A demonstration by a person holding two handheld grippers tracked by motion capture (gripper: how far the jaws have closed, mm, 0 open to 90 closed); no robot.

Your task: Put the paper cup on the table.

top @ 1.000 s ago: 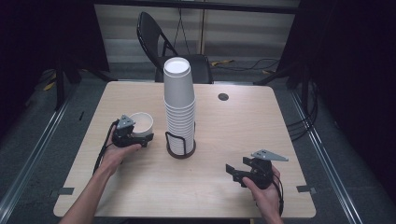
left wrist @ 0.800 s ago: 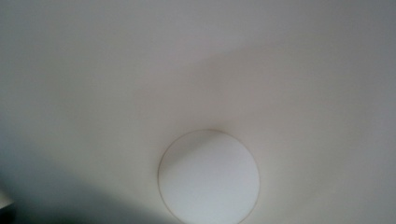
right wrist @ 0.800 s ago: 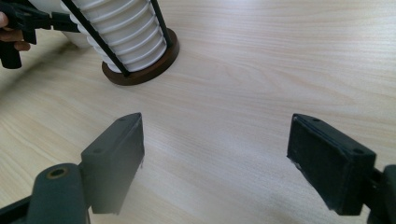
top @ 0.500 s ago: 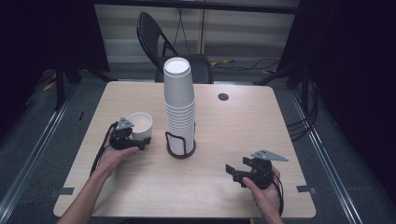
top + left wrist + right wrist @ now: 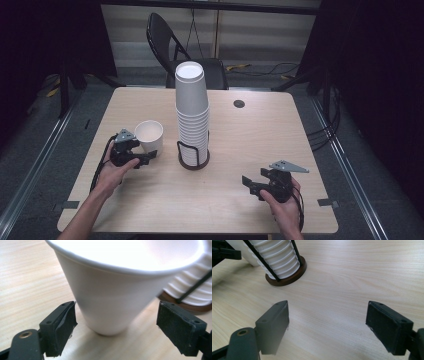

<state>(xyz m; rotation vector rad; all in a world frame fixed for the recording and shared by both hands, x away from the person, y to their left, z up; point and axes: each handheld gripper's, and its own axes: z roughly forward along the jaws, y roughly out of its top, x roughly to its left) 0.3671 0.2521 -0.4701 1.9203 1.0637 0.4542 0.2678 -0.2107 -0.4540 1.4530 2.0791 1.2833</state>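
A single white cup [image 5: 149,135] stands upright on the table [image 5: 310,130], just left of the cup stack [image 5: 192,110] in its wire holder. The left gripper [image 5: 115,322] has its jaws spread around the cup's base, neither pad pressing it. The right gripper [image 5: 248,183] rests well right of the stack, jaws wide and holding nothing.

My light wooden table [image 5: 260,150] carries a single white cup [image 5: 149,135] standing upright near its left side, just beside a round dark holder [image 5: 193,159] with a tall stack of white cups [image 5: 191,105] at the middle, and a small dark disc [image 5: 239,104] farther back.
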